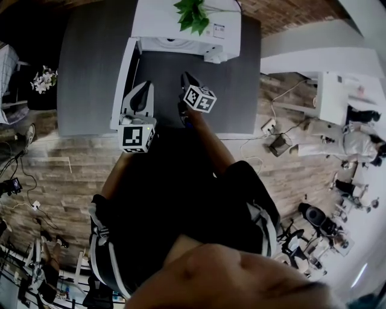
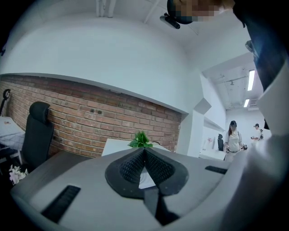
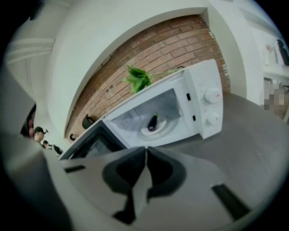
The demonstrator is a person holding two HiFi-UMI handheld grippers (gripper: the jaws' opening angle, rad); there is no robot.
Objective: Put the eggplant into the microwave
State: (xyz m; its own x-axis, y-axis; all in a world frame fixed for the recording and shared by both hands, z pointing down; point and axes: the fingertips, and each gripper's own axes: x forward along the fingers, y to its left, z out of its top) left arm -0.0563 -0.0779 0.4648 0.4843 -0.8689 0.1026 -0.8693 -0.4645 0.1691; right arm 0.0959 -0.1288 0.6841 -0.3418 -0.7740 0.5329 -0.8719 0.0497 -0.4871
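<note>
One grey counter (image 1: 90,72) carries a white microwave (image 3: 198,113) at its far edge, with the door (image 1: 123,78) swung open to the left. I hold both tools above the counter's near edge. The left tool (image 2: 144,151) has its jaws pressed together on nothing, and so does the right tool (image 3: 146,151). A leafy plant (image 1: 193,15) sits on top of the microwave. Inside, the eggplant (image 3: 153,122) lies on the turntable plate (image 3: 165,127).

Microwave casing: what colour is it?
White; the microwave shows best in the right gripper view.
</note>
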